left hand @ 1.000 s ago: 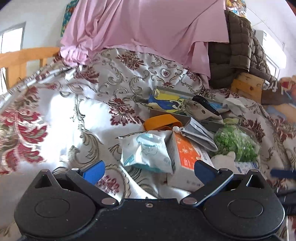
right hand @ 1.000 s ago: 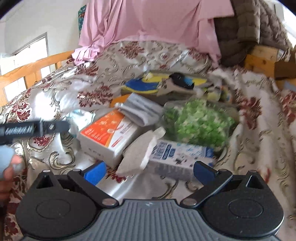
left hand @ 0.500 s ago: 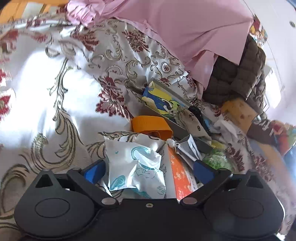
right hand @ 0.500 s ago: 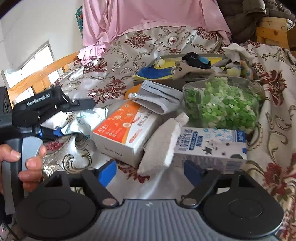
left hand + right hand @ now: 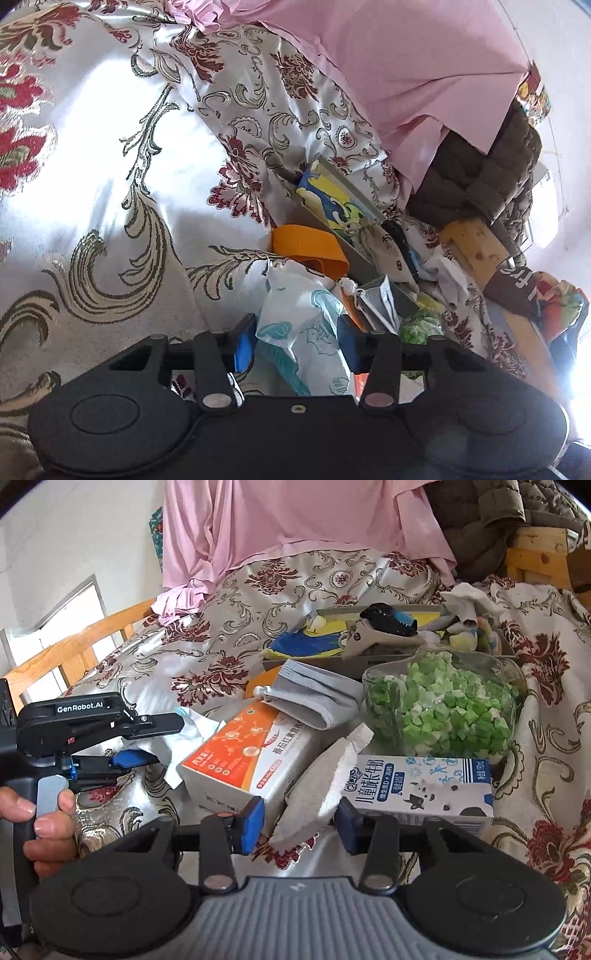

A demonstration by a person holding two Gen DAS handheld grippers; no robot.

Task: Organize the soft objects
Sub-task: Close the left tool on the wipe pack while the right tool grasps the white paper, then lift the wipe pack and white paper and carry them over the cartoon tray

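My left gripper [image 5: 297,349] is shut on a soft white and teal tissue pack [image 5: 306,332], which bulges between the blue pads. The same gripper shows at the left of the right wrist view [image 5: 147,738], with the pack's white edge [image 5: 195,727] beside it. My right gripper [image 5: 301,821] has closed in on a white sponge-like pad [image 5: 321,794]; its jaws touch or nearly touch the pad's sides. The pad leans between an orange and white box [image 5: 247,757] and a milk carton [image 5: 417,786]. A folded grey cloth [image 5: 314,698] lies on the box.
A glass jar of green paper stars [image 5: 443,705] lies behind the carton. A grey tray [image 5: 369,661] holds a colourful cloth, a soft toy and socks. An orange band [image 5: 306,245] lies by the tray. Floral bedspread [image 5: 110,184], pink sheet and wooden bed rail [image 5: 74,650] surround them.
Both grippers moved forward and closed: the left onto the tissue pack, the right around the white pad. The left view tilted further down.
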